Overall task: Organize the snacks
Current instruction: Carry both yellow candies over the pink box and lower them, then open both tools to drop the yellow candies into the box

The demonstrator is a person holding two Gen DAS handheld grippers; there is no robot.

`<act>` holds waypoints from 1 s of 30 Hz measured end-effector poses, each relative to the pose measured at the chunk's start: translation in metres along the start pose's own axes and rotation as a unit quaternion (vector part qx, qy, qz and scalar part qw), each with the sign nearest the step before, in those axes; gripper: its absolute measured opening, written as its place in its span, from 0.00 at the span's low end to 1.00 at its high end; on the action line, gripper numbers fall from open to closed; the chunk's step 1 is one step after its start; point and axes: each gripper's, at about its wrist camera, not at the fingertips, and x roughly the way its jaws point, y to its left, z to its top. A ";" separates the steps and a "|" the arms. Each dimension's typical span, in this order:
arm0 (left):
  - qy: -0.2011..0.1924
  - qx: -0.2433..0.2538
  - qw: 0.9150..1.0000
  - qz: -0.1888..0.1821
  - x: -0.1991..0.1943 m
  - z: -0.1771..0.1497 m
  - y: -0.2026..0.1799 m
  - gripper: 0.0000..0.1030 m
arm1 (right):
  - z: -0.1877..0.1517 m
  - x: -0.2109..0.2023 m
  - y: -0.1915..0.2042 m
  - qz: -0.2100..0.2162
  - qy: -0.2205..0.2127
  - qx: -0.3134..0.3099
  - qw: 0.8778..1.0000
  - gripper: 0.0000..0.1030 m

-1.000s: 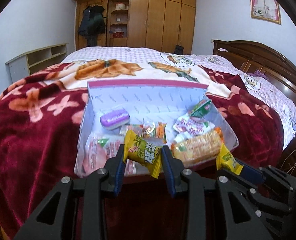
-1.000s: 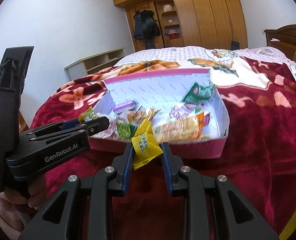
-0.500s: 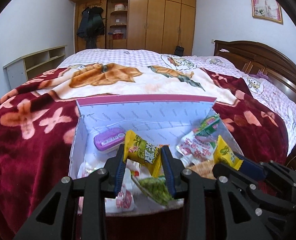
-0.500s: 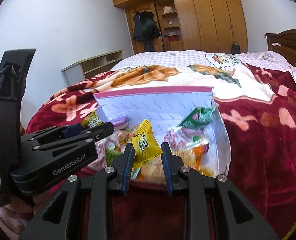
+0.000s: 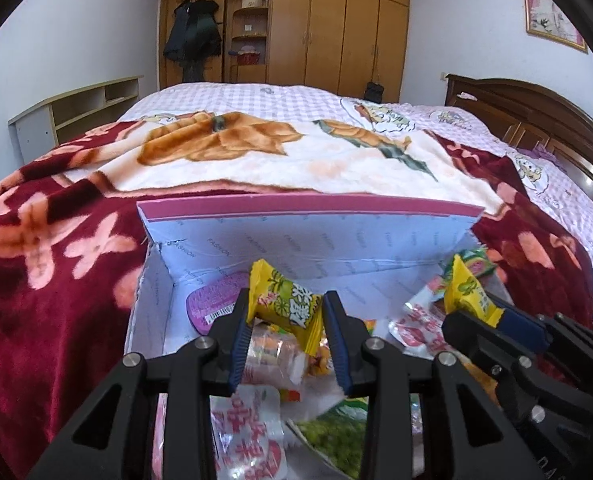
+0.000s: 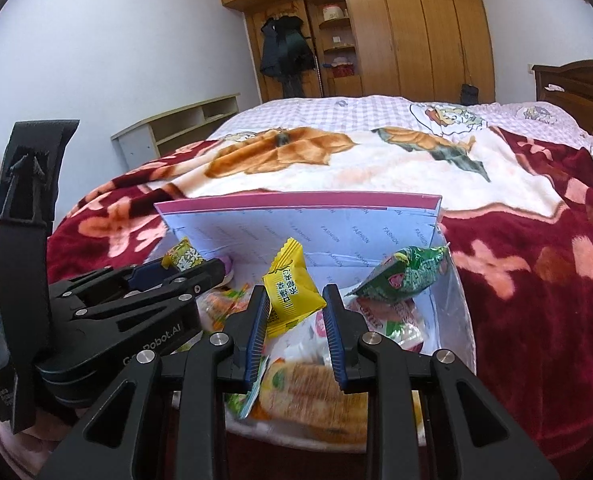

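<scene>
My left gripper [image 5: 286, 312] is clamped on a yellow candy packet with green fruit print [image 5: 284, 305], pinched across its middle so the crimped ends stick out free. My right gripper [image 6: 292, 304] is clamped on a second yellow candy packet [image 6: 290, 294], held the same way. Both packets hang over the open snack box [image 5: 308, 236], above the pile, not touching it; I judge they are carried there to be dropped in.

Box is pink outside, white printed lining, far flap standing up. Inside: purple tin [image 5: 214, 302] at the back left corner, green packet [image 6: 406, 274] leaning on the right wall, red-and-white jelly cups [image 5: 248, 436] near front, cracker pack [image 6: 310, 394] under my right fingers, green pea bag [image 5: 336, 436]. All loose and overlapping, so the box works as a catch-all bin.

Box sits on a dark red floral blanket [image 5: 48, 280] spread on the bed, soft and uneven; checked pink sheet [image 5: 256, 100] beyond. Wooden headboard [image 5: 536, 120] at right, wooden wardrobe [image 5: 336, 20] on the far wall with dark coats [image 5: 194, 36] hanging, low shelf unit [image 5: 76, 114] at left, framed picture [image 5: 552, 12] on the wall.
</scene>
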 end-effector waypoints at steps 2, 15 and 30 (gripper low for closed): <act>0.006 0.000 1.000 0.003 0.008 0.001 0.001 0.35 | 0.002 0.009 -0.003 -0.001 0.008 0.005 1.000 0.28; 0.022 0.005 1.000 0.012 0.030 -0.005 0.003 0.44 | -0.003 0.041 -0.014 -0.013 0.040 0.013 0.999 0.29; 0.003 -0.003 1.000 0.021 0.004 -0.006 0.006 0.65 | -0.004 0.020 -0.011 -0.001 0.022 0.023 0.999 0.45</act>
